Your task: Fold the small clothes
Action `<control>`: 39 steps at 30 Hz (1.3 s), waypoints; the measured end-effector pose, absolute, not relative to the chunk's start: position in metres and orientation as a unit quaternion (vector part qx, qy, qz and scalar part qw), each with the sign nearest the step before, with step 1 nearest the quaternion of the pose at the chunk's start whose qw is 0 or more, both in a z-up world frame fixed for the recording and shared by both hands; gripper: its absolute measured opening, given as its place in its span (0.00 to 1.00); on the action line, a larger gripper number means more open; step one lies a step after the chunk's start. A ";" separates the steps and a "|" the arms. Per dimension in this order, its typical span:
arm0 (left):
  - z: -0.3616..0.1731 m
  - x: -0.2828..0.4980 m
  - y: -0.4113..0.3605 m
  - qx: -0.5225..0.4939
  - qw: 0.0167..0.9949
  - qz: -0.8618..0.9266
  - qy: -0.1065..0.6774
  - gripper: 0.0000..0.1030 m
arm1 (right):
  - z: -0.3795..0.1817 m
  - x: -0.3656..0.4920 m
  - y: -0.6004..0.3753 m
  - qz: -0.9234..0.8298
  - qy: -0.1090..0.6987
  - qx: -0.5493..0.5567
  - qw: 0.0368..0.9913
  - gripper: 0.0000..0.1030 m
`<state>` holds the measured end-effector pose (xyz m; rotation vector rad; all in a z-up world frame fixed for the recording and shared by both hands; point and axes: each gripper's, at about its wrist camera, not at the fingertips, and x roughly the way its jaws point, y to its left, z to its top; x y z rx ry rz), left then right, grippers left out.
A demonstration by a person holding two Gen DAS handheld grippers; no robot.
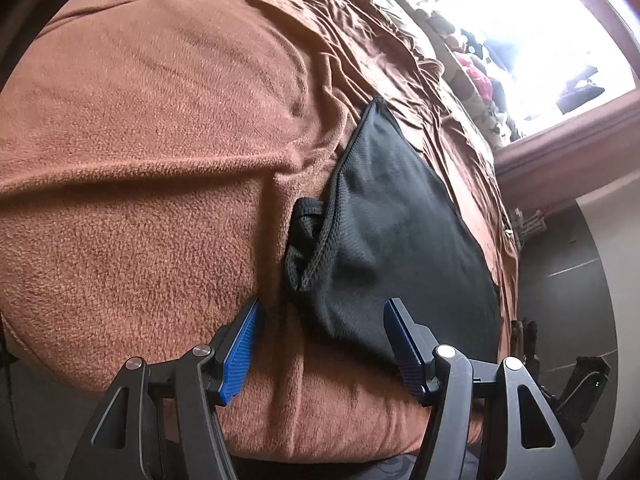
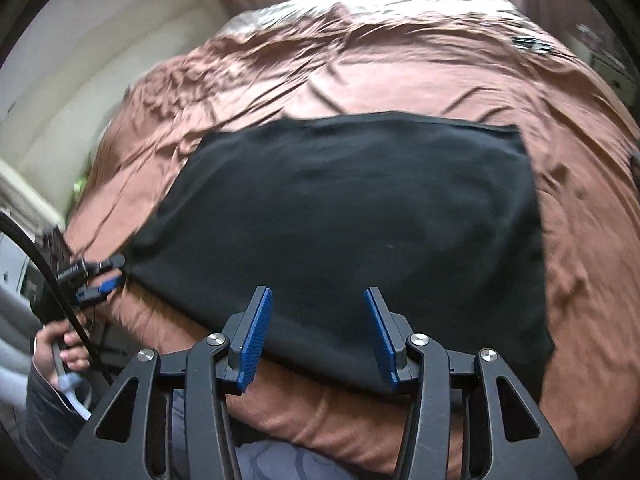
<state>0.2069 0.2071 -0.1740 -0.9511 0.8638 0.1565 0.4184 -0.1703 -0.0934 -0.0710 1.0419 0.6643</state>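
A: Where is the garment (image 2: 352,216) shown?

B: It is spread flat on the brown bed (image 2: 400,72), near the front edge; bunched straps (image 1: 306,240) are seen at one corner.

A: How are the jaws set?

B: The left gripper (image 1: 324,344) is held apart over that corner, with nothing clamped. The right gripper (image 2: 318,336) is likewise apart and empty above the near hem.

A: Which step is in hand?

B: The approach before a fold is judged to be under way. Next, an edge must be pinched at both ends and carried across evenly.
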 end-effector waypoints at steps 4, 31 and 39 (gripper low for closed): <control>-0.175 0.209 0.211 -0.457 0.791 0.069 0.400 0.60 | -0.104 0.441 -0.146 0.332 0.506 -0.058 0.794 0.33; -0.180 0.220 0.218 -0.474 0.778 0.090 0.402 0.14 | -0.155 0.519 -0.059 0.332 0.541 -0.151 0.758 0.09; -0.181 0.223 0.219 -0.476 0.773 0.099 0.407 0.14 | -0.157 0.546 -0.035 0.312 0.534 -0.145 0.772 0.08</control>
